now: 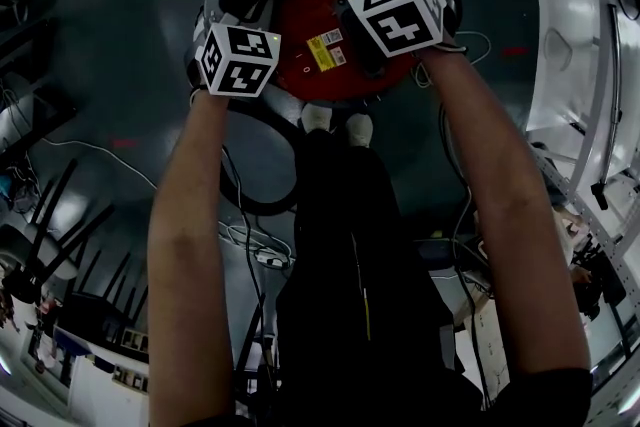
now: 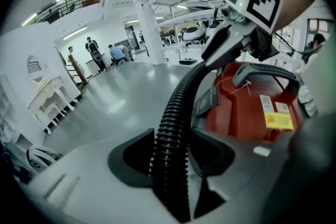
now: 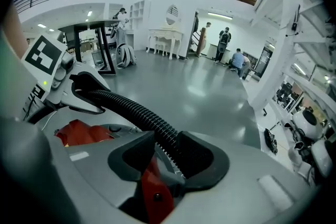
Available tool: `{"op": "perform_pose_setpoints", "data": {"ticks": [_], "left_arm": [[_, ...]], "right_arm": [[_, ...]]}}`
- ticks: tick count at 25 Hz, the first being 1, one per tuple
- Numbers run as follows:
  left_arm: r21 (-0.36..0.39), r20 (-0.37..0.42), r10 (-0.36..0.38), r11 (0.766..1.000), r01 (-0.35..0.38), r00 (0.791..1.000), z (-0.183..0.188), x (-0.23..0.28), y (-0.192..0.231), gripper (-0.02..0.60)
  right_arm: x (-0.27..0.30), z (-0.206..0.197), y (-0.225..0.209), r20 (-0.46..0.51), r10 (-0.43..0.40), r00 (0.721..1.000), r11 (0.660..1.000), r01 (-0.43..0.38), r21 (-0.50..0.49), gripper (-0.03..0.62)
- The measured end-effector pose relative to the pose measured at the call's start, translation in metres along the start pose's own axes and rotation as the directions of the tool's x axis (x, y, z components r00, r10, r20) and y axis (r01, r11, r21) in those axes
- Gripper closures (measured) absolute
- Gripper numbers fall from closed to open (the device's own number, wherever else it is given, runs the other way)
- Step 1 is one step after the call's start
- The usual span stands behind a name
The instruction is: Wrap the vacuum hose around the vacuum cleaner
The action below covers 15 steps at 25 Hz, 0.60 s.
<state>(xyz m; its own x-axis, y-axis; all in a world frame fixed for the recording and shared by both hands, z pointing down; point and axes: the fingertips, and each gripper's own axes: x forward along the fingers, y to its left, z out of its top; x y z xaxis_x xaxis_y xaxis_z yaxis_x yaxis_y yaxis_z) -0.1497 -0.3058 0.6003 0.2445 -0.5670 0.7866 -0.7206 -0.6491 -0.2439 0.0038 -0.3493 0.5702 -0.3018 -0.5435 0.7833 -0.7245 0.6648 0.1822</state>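
Note:
Seen from the head view, a red vacuum cleaner [image 1: 320, 45] stands on the grey floor, and both grippers are over its top. Its black ribbed hose [image 2: 176, 107] runs up between the jaws of my left gripper [image 2: 173, 160], which stand a little wider than the hose and do not press it. The hose continues to my right gripper [image 3: 168, 157], whose pads are shut on it [image 3: 157, 126]. Part of the red body [image 3: 79, 132] shows below, and more hose [image 1: 262, 205] loops on the floor beside the cleaner.
The person's shoes [image 1: 335, 123] and dark trousers stand just behind the cleaner. Thin cables [image 1: 250, 245] trail on the floor at the left. A white frame structure [image 1: 580, 65] lines the right side. A white dresser [image 2: 50, 99] and several people stand far off.

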Motion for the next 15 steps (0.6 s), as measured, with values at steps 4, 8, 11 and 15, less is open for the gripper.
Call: {"op": "perform_pose_setpoints", "data": {"ticks": [4, 8, 11, 15], "left_arm": [[-0.033, 0.086, 0.033, 0.999, -0.030, 0.996, 0.013, -0.006, 0.002, 0.383], [0.037, 0.108, 0.002, 0.999, -0.006, 0.994, 0.026, -0.002, -0.012, 0.425], [0.026, 0.090, -0.023, 0.999, 0.021, 0.996, 0.026, 0.004, -0.018, 0.468], [0.002, 0.099, -0.057, 0.998, 0.057, 0.993, 0.033, 0.005, -0.029, 0.491]], "right_arm": [[0.009, -0.005, -0.004, -0.017, 0.010, 1.000, 0.999, -0.009, 0.043, 0.460], [0.019, -0.008, -0.009, -0.056, -0.006, 0.998, 0.997, 0.011, 0.077, 0.507], [0.023, -0.007, -0.002, -0.068, -0.015, 0.998, 1.000, 0.013, -0.028, 0.499], [0.024, -0.004, 0.001, -0.063, -0.024, 0.998, 0.998, 0.019, -0.067, 0.513]]}}
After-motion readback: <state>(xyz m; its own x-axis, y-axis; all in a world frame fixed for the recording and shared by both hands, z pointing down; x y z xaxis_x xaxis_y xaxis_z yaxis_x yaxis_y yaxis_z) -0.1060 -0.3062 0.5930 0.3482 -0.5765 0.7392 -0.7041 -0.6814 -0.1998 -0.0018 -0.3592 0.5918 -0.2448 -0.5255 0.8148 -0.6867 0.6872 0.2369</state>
